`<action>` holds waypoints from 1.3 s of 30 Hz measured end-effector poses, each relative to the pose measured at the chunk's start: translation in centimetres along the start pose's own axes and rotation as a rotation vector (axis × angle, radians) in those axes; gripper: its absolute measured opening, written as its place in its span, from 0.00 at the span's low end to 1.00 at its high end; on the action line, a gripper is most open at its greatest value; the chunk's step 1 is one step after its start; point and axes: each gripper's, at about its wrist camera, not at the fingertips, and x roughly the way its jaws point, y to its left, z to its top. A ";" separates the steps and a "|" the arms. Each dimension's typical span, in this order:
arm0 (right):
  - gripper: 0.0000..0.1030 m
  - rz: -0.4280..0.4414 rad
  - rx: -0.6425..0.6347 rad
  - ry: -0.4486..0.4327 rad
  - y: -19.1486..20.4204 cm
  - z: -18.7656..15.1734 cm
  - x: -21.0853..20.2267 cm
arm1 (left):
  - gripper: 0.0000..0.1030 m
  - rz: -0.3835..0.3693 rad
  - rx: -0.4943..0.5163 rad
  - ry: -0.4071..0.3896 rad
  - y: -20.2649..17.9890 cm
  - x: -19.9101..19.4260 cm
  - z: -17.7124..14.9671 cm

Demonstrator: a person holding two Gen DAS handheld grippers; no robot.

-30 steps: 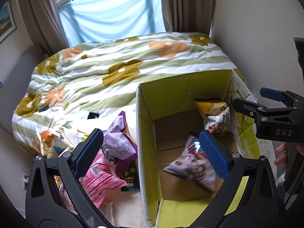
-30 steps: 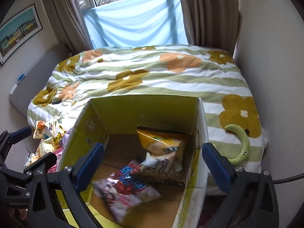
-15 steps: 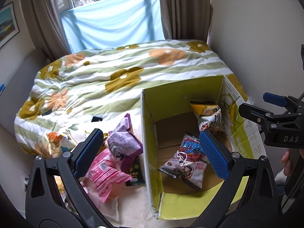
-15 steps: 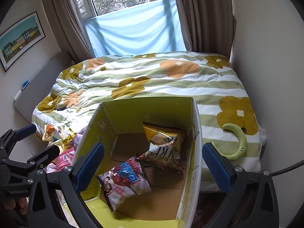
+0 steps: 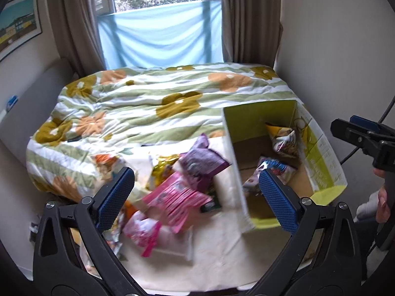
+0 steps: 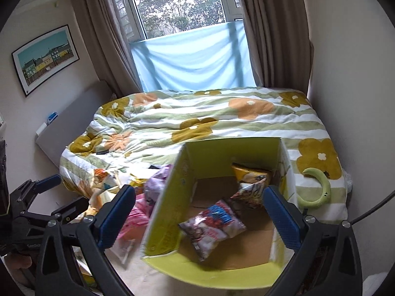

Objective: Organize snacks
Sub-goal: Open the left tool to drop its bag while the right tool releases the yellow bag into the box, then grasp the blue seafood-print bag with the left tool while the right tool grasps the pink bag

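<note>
A green cardboard box [image 5: 325, 157] [image 6: 170, 197] stands open on the bed's near end. Inside lie a red-and-blue snack bag [image 6: 213, 224] [image 5: 276, 170] and a yellow snack bag [image 6: 251, 182] [image 5: 282, 137]. Left of the box is a pile of loose snacks: a purple bag [image 5: 201, 164] [image 6: 156, 182], a pink bag [image 5: 176, 201], a gold bag [image 5: 160, 170] and an orange-print bag [image 5: 108, 162]. My left gripper [image 5: 196, 199] is open and empty above the pile. My right gripper [image 6: 198, 218] is open and empty above the box.
A flowered green-striped quilt [image 5: 158, 108] covers the bed up to the window. A green crescent-shaped object [image 6: 319, 190] lies on the quilt right of the box. A wall runs close along the right side; a grey headboard [image 6: 71, 123] is on the left.
The red-and-blue bag has dropped and settled on the box floor. Both grippers have pulled up and back; the left one has swung left, from the box to over the snack pile.
</note>
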 end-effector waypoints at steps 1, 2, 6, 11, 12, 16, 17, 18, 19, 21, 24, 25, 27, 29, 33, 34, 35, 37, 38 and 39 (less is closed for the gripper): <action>1.00 0.006 0.007 -0.002 1.0 -0.4 -0.3 | 0.97 0.000 -0.002 -0.001 1.1 -0.6 -0.6; 1.00 0.016 0.017 -0.008 1.9 -0.8 -0.5 | 0.97 0.003 -0.006 0.001 2.3 -1.1 -1.3; 1.00 0.025 0.039 -0.020 6.2 -2.5 -0.9 | 0.97 0.005 -0.024 0.022 7.2 -2.8 -3.9; 1.00 0.017 0.049 -0.020 10.9 -4.9 -1.0 | 0.97 0.001 -0.035 0.053 12.6 -3.8 -7.2; 0.99 0.014 0.052 -0.018 11.7 -5.4 -0.8 | 0.97 -0.004 -0.035 0.060 13.3 -3.7 -7.8; 1.00 0.010 0.066 0.006 14.6 -8.0 -0.1 | 0.97 -0.022 -0.037 0.090 16.2 -3.3 -10.5; 1.00 0.006 0.070 0.014 15.2 -8.6 0.2 | 0.97 -0.025 -0.039 0.095 16.8 -3.1 -11.2; 1.00 0.001 0.075 0.021 15.7 -9.2 0.4 | 0.97 -0.029 -0.042 0.102 17.3 -2.8 -11.9; 0.99 -0.001 0.082 0.033 16.2 -10.0 0.9 | 0.97 -0.035 -0.047 0.114 17.8 -2.4 -12.7; 0.99 -0.001 0.095 0.053 17.1 -11.3 1.8 | 0.97 -0.044 -0.057 0.140 18.7 -1.4 -14.1; 1.00 0.014 0.101 0.087 18.3 -12.9 3.3 | 0.97 -0.053 -0.064 0.170 19.5 0.2 -16.1; 1.00 0.019 0.095 0.094 18.6 -13.3 3.8 | 0.97 -0.050 -0.061 0.178 19.7 0.7 -16.8; 1.00 0.034 0.072 0.110 19.5 -14.1 5.2 | 0.97 -0.038 -0.052 0.195 19.8 1.8 -17.9; 1.00 0.060 0.043 0.122 20.1 -14.6 6.7 | 0.97 -0.019 -0.042 0.202 19.8 3.0 -19.0; 1.00 0.108 -0.019 0.154 20.8 -15.1 9.9 | 0.97 0.027 -0.024 0.212 19.3 5.4 -20.5; 1.00 0.118 -0.036 0.168 21.0 -15.2 10.9 | 0.97 0.042 -0.020 0.212 19.2 6.0 -20.8; 0.99 0.129 -0.052 0.179 21.2 -15.2 11.8 | 0.97 0.057 -0.015 0.215 19.0 6.6 -21.1; 0.99 0.155 -0.096 0.202 21.5 -15.4 13.8 | 0.97 0.083 -0.013 0.228 18.8 7.7 -21.5; 0.99 0.160 -0.111 0.212 21.8 -15.4 14.5 | 0.97 0.094 -0.016 0.235 18.8 8.2 -21.6; 0.99 0.168 -0.130 0.222 22.0 -15.4 15.3 | 0.97 0.102 -0.019 0.238 18.7 8.6 -21.7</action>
